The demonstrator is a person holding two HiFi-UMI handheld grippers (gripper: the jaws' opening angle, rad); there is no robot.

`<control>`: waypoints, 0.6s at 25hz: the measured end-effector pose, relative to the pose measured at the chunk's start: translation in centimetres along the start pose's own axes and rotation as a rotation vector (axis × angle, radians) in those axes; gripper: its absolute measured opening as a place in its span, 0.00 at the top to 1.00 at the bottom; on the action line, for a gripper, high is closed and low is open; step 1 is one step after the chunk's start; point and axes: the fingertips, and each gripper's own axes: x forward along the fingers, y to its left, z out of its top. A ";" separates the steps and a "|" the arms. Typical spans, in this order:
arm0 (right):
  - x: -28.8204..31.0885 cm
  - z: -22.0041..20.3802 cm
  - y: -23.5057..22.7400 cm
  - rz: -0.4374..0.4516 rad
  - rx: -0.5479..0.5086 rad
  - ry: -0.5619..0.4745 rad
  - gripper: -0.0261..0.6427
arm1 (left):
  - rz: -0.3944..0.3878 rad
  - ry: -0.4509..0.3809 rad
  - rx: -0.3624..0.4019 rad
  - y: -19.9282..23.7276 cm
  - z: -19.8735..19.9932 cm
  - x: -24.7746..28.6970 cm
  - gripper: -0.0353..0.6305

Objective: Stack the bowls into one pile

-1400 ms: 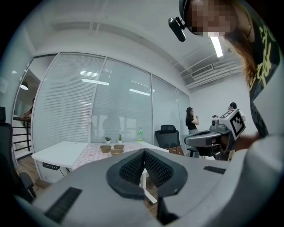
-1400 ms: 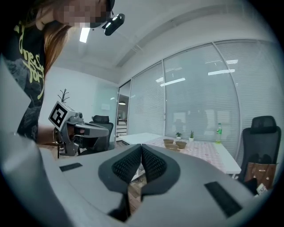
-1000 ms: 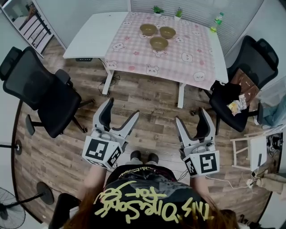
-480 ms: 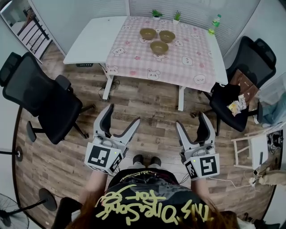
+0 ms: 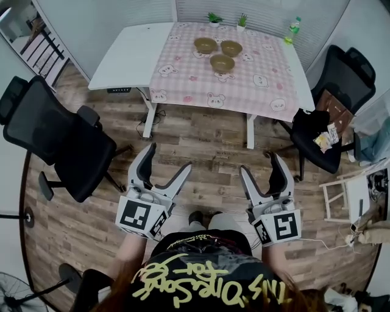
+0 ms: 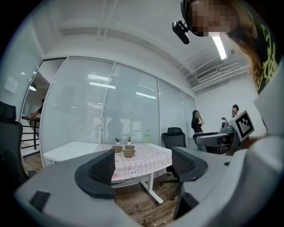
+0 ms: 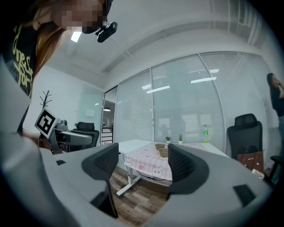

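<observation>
Three tan bowls stand apart on a pink checked tablecloth (image 5: 244, 85) far ahead: one at the back left (image 5: 205, 45), one at the back right (image 5: 231, 48), one nearer (image 5: 222, 63). They show small in the left gripper view (image 6: 129, 152) and the right gripper view (image 7: 162, 152). My left gripper (image 5: 167, 161) and right gripper (image 5: 262, 166) are held level over the wooden floor, well short of the table. Both stand open with nothing between their jaws.
A white desk (image 5: 125, 55) joins the table's left side. Black office chairs stand at the left (image 5: 58, 143) and the right (image 5: 332, 103). Two small plants (image 5: 214, 18) and a green bottle (image 5: 293, 28) sit at the table's far edge. Two people stand at the right (image 6: 196, 125).
The table and bowls have shifted slightly in the head view as I step forward. Both grippers keep their pose and stay open.
</observation>
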 end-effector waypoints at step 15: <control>0.5 -0.2 0.1 -0.015 -0.019 0.002 0.47 | -0.006 -0.009 0.001 1.1 -0.2 -0.2 0.35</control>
